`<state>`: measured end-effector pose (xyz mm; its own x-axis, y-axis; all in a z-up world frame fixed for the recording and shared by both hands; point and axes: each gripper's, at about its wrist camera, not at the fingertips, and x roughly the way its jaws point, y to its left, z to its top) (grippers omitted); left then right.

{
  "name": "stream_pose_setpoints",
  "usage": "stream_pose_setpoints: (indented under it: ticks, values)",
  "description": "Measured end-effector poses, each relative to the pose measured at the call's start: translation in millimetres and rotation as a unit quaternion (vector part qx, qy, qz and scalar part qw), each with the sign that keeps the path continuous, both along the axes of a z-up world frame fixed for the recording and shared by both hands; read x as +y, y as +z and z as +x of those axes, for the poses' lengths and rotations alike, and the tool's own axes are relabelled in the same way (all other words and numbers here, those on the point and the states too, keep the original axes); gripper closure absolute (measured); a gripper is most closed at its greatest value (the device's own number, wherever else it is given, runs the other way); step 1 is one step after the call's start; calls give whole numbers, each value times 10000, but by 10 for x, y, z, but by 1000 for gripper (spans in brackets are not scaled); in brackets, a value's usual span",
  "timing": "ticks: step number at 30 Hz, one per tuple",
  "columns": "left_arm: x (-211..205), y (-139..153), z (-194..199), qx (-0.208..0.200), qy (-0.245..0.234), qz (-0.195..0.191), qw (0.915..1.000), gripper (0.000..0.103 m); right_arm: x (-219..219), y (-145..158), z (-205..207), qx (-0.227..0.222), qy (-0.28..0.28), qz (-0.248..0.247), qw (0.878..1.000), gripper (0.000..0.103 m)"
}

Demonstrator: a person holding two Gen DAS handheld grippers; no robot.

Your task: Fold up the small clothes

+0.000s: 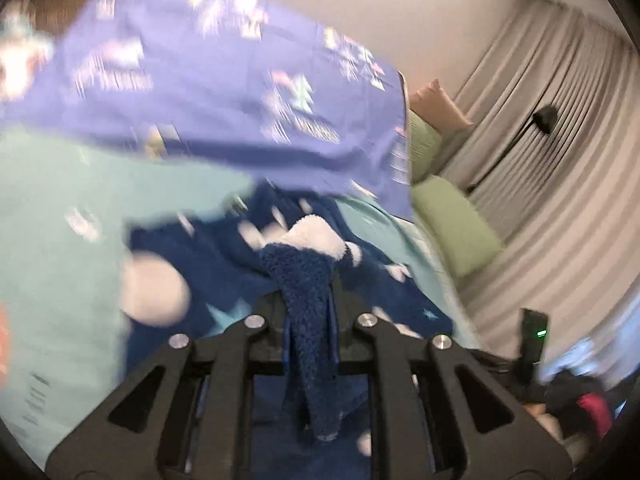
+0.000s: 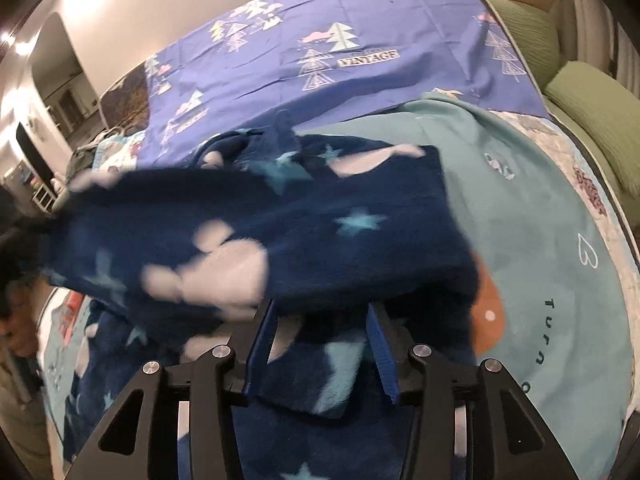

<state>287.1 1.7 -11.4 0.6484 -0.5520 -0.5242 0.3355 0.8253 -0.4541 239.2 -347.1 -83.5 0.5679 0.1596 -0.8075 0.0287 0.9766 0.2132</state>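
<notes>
1. Across the bed (image 2: 624, 216), a purple sheet (image 2: 360, 24) printed with trees covers the far part; a teal blanket (image 2: 540, 216) lies nearer. Left wrist view is blurred by motion, so the sheet's print is hard to make out there.
2. Green pillows (image 2: 592, 108) sit at the bed's right edge, partly cut off by the frame.
3. Navy fleece garment (image 2: 304, 224) with stars and pale blobs lies on the teal blanket, one flap lifted and smeared; its shape cannot be read.
4. Left gripper (image 1: 310, 300): fingers closed tight on a bunched fold of the navy fleece garment, which hides the fingertips.
5. Right gripper (image 2: 320, 320): blue fingers (image 2: 380, 344) stand apart with fleece between and over them; whether they pinch it, cannot tell. Tips are hidden under the cloth.
</notes>
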Motion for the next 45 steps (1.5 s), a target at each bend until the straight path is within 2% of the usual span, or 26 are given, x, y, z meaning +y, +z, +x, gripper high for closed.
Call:
stream_pose_setpoints:
  ticks: [2,3,6,10,12,15,17,19,20,21,23,25,28,29,33,38,45]
  values:
    - [29,-18,25,-108,146,472,9987,79,-20,-31,0,34,-78,-20,10000,54]
    - [45,-95,59,14,182,640,9978,72,-27,-47,-2,56,-104,-14,9999,54]
    - [107,-352,131,476,301,924,9941,68,-23,-112,-17,136,-167,-26,9998,54]
    - [227,-525,93,691,441,846,9930,67,-4,-143,-32,217,-143,-123,9996,54]
    - [248,-553,26,688,359,738,9942,67,19,-124,-44,196,-123,-206,9995,54]
    - [166,-568,-47,640,142,870,9940,65,29,-106,-44,169,-123,-298,9993,54]
    - [75,-634,-55,669,66,1153,9911,59,-6,-109,-45,172,-226,-422,9987,54]
    - [2,-759,-33,771,166,1715,9820,58,-96,-140,-48,221,-427,-563,9973,54]
    - [-8,-832,-16,833,242,1944,9771,58,-186,-175,-48,299,-518,-411,9974,54]
    - [13,-891,-14,876,262,1986,9758,58,-248,-191,-57,338,-599,-301,9972,54]
    - [92,-899,-42,877,290,1735,9805,58,-378,-207,-104,362,-724,-22,9967,54]
    - [126,-858,-61,874,294,1670,9816,58,-428,-180,-146,343,-745,-15,9966,54]
    - [140,-772,-104,780,283,1668,9825,58,-429,-107,-218,348,-981,-698,9921,51]
    - [142,-750,-120,748,272,1645,9832,58,-437,-93,-235,333,-968,-706,9922,51]
    - [118,-656,-175,655,210,1431,9873,54,-402,52,-350,92,-740,-273,9968,51]
    - [66,-710,-174,704,305,1746,9816,54,-99,201,-397,-77,-136,-153,9998,51]
    - [286,-711,-367,705,350,1699,9823,49,99,163,-521,-21,221,-503,9985,51]
